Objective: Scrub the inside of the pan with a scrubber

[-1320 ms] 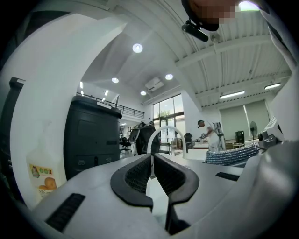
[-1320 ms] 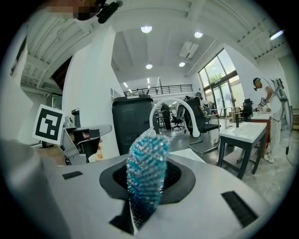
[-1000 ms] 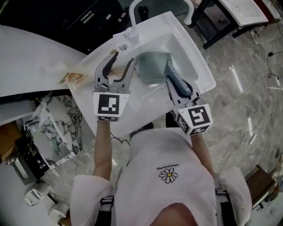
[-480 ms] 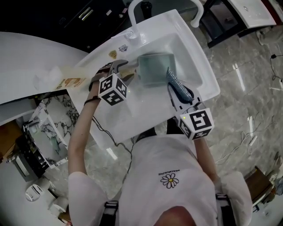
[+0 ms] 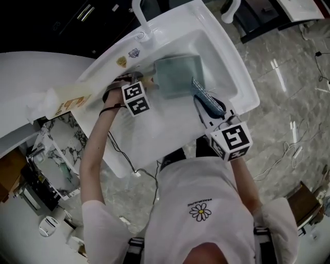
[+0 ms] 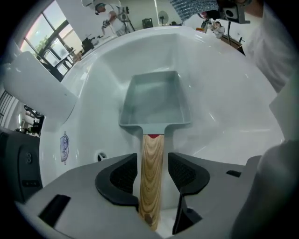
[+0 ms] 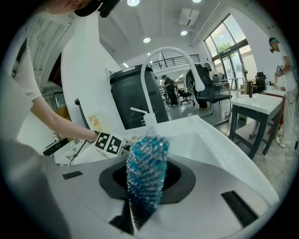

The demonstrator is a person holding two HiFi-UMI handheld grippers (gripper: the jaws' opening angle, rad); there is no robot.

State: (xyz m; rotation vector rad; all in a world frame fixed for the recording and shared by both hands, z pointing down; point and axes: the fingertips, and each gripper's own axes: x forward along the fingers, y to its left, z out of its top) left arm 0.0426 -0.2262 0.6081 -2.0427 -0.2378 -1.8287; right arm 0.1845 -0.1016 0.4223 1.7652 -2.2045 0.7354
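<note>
A square grey-green pan [image 5: 178, 76] lies in the white sink [image 5: 227, 56], its wooden handle [image 6: 152, 172] pointing to the left of the head view. My left gripper [image 5: 143, 82] points steeply down over that handle. In the left gripper view the handle runs between the two pads [image 6: 124, 175] with a small gap on each side. The jaws have just been closing a little round it, and the left gripper [image 6: 153, 173] is still open. My right gripper [image 5: 206, 111] hangs over the sink's near right side, shut on a blue beaded scrubber [image 7: 147, 168], beside the pan [image 6: 156, 105].
A curved white faucet [image 5: 138, 13] stands at the sink's far rim. A white counter [image 5: 31, 77] with an orange-printed paper [image 5: 72, 100] lies left of the sink. Marble floor with cables lies to the right. A desk [image 7: 259, 105] stands beyond the sink.
My left gripper turned from level to pointing down and dropped into the sink, over the pan's handle. The right gripper sank a little with the scrubber.
</note>
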